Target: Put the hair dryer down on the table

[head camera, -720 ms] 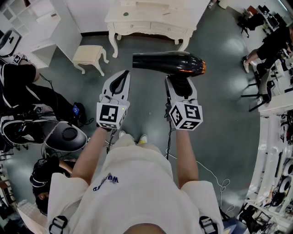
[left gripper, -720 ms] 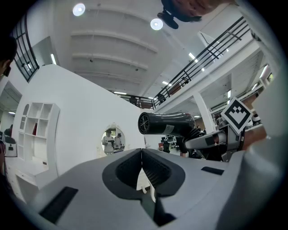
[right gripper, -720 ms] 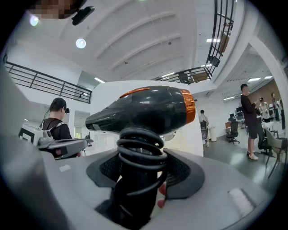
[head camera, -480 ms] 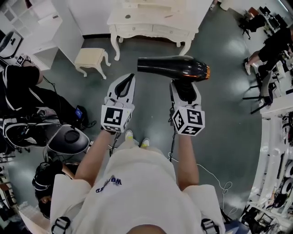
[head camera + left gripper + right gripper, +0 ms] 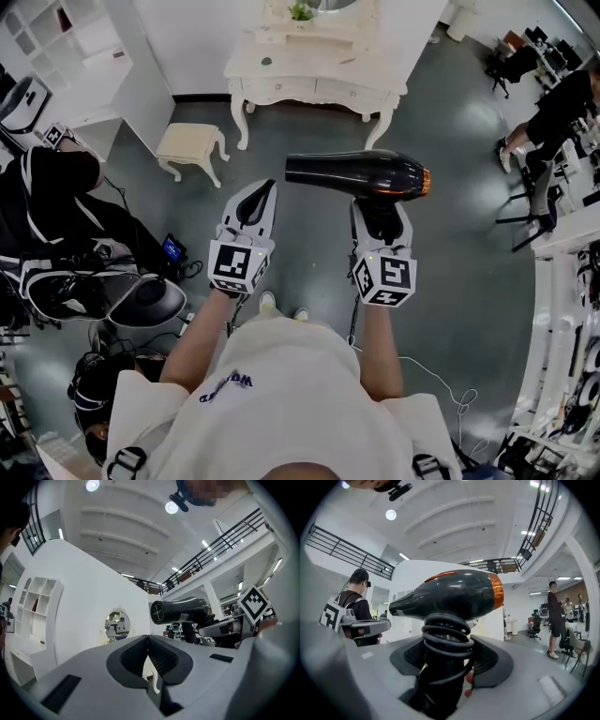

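The left gripper (image 5: 257, 192) is seen closed, with nothing between its jaws. The handle of the hair dryer (image 5: 361, 173) is clamped in the right gripper (image 5: 380, 211). The barrel is carried level in the air, short of the front right corner of the desk (image 5: 281, 89). Its long axis is set parallel to the desk's front edge, with the nozzle pointed left.

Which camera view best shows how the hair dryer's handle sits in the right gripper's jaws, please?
The right gripper view: the right gripper clamps the cord-wrapped handle of the hair dryer between its jaws. The head view shows the barrel from above, its handle mostly hidden by the gripper. The left gripper view shows the dryer small, side-on.
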`<move>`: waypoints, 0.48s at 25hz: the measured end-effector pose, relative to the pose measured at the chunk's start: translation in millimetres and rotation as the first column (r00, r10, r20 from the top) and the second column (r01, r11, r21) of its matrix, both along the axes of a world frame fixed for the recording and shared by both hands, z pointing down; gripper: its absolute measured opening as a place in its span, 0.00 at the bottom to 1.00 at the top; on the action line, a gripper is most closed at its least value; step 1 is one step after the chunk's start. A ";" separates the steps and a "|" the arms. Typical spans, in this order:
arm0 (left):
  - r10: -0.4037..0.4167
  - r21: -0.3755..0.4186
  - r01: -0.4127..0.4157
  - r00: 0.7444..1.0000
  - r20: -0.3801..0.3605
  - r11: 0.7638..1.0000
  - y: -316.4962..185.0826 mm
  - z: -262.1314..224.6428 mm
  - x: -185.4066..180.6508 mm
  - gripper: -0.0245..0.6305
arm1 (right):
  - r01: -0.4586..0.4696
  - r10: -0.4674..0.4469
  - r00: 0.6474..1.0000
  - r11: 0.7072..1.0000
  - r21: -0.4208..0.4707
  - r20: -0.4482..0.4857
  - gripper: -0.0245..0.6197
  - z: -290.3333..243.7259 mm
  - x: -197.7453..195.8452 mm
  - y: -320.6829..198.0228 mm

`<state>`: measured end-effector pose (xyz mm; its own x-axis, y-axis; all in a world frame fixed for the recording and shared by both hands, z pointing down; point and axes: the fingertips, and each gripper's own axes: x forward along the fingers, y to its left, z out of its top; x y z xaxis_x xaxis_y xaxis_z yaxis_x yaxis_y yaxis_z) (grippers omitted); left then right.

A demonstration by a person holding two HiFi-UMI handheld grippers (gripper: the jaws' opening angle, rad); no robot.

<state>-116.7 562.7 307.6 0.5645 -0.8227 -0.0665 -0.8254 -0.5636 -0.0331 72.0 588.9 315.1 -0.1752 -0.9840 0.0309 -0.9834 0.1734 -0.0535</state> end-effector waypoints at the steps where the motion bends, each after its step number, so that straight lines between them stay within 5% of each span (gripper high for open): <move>1: -0.003 0.002 0.003 1.000 0.000 1.000 -4.1 1.0 -3.7 0.05 | -0.003 0.003 1.000 1.000 -0.001 0.000 0.47 1.3 -2.1 -3.8; 12: -0.010 -0.017 0.009 0.999 -0.049 1.000 -34.6 10.0 -31.8 0.05 | -0.040 0.039 0.999 0.999 0.004 0.018 0.47 0.3 -17.7 -28.0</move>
